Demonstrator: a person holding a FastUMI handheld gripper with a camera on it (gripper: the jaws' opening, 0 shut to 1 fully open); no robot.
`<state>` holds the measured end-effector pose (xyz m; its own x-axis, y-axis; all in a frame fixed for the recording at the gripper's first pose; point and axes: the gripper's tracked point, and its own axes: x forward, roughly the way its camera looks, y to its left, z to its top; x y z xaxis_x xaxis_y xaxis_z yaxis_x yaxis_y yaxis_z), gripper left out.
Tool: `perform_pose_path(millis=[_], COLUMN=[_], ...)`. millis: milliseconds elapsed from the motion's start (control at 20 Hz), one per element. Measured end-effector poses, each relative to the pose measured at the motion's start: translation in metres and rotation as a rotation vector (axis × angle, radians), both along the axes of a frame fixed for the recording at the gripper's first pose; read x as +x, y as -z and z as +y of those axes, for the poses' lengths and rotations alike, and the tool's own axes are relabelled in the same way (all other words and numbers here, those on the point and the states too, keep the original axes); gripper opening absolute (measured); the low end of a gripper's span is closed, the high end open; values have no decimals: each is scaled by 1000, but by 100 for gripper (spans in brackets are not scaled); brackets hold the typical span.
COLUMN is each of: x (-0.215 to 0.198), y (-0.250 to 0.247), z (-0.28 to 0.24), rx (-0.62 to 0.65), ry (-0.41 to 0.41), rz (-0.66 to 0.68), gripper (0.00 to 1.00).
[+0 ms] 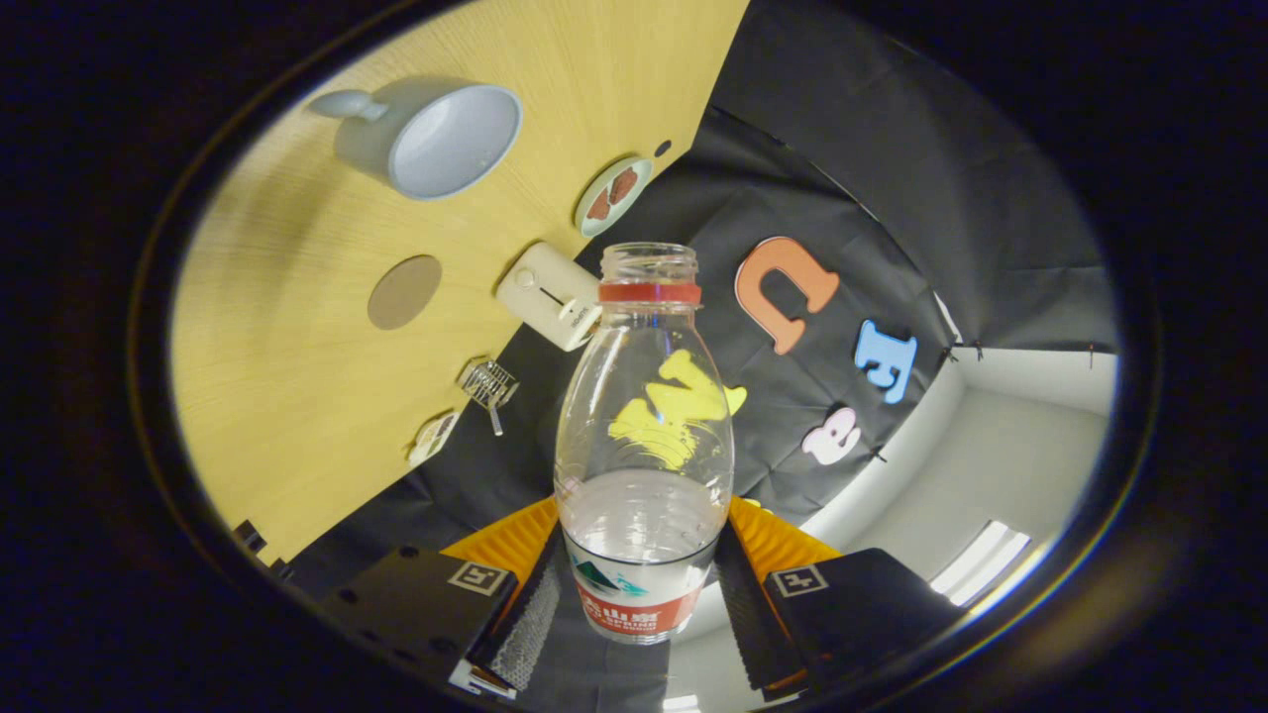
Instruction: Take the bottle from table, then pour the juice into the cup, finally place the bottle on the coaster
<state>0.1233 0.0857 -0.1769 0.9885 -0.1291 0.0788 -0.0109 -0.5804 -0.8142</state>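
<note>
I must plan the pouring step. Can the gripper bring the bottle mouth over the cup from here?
Probably yes. The gripper is shut on the uncapped bottle, lifted and tilted, and nothing stands between its mouth and the open cup on the table.

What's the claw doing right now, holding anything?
Claw: closed on the bottle, one finger pressing each side near its labelled base; bottle uncapped, tilted toward the table.

The tool [639, 584] clamps the uncapped clear bottle [642, 436] at its labelled base, both fingers pressing its sides. Beyond, on the tilted wooden bench [297, 396], sit a grey cup [436, 139] and round coaster [404, 292].
</note>
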Motion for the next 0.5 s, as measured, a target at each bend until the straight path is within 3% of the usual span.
perform_pose_path(millis=[500], x=[-7], y=[40], z=[-43], rx=[540], ry=[85], rz=[58], gripper=[82])
